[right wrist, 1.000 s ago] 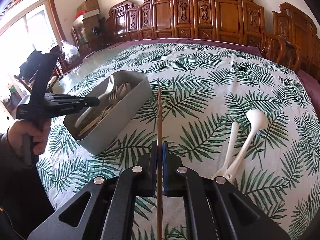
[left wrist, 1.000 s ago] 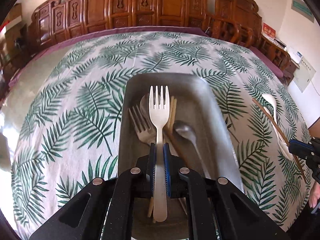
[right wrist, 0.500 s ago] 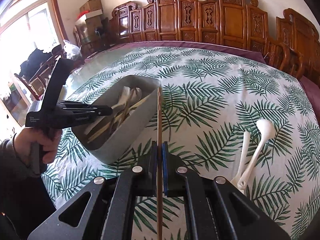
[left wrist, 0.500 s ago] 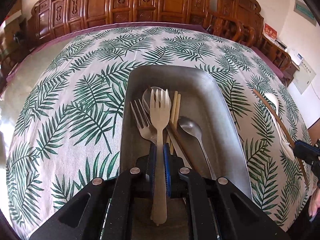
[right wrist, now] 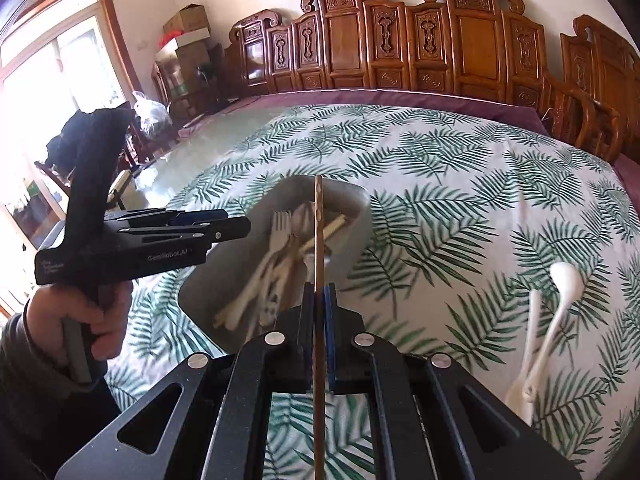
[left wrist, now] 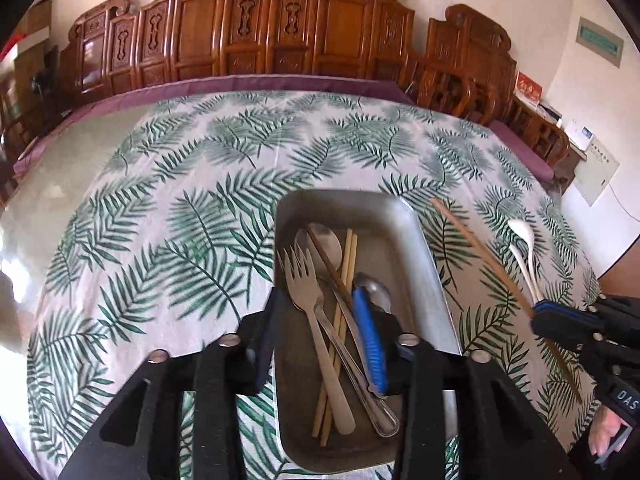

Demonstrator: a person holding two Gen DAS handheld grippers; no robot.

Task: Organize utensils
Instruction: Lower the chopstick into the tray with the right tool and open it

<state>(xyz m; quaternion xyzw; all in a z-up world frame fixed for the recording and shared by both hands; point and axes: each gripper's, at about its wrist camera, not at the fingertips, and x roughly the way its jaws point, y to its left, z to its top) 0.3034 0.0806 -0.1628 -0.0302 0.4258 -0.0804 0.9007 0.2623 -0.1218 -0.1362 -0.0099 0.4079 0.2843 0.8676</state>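
Judging from the layout, most utensils are already gathered in the grey tray, the pale fork included. The left gripper is spread apart, empty, above it. A brown chopstick is clamped by the right gripper; two white spoons remain on the tablecloth.

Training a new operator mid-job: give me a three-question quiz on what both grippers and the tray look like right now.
1. True or false: the left gripper is open over the grey tray.
2. What does the right gripper hold? A) white spoon B) brown chopstick C) fork
3. Fill in: the two white spoons lie on the ______, outside the tray.

Key: 1 true, the cream fork lies loose in the tray. 2 B, the brown chopstick. 3 tablecloth.
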